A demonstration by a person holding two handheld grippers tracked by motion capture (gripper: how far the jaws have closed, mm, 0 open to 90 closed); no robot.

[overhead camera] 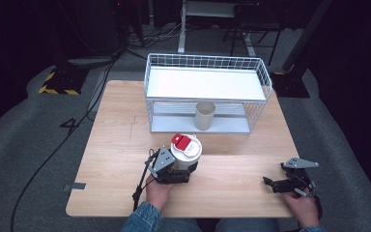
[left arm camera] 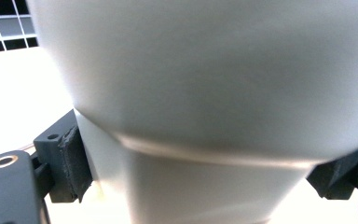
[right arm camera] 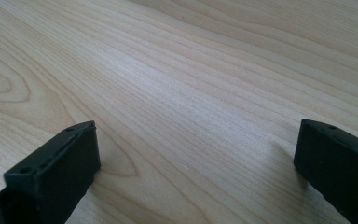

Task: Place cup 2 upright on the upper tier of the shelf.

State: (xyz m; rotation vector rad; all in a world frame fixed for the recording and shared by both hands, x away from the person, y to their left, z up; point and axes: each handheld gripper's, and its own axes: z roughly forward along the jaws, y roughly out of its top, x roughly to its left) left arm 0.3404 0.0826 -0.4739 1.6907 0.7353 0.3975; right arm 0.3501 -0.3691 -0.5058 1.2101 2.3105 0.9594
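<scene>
A white cup with a white lid and a red tab stands near the table's front middle. My left gripper is shut on its lower body. In the left gripper view the cup's pale wall looms close, and both jaws press its narrower base from either side. A second, plain beige cup stands on the lower shelf of a white wire rack at the back. My right gripper rests low at the front right, open, with only bare wood between its jaws.
The wooden table has free room at its left and between the two grippers. The rack's upper shelf holds nothing. Cables run over the grey floor at the left, beside a stand with yellow-black hazard tape.
</scene>
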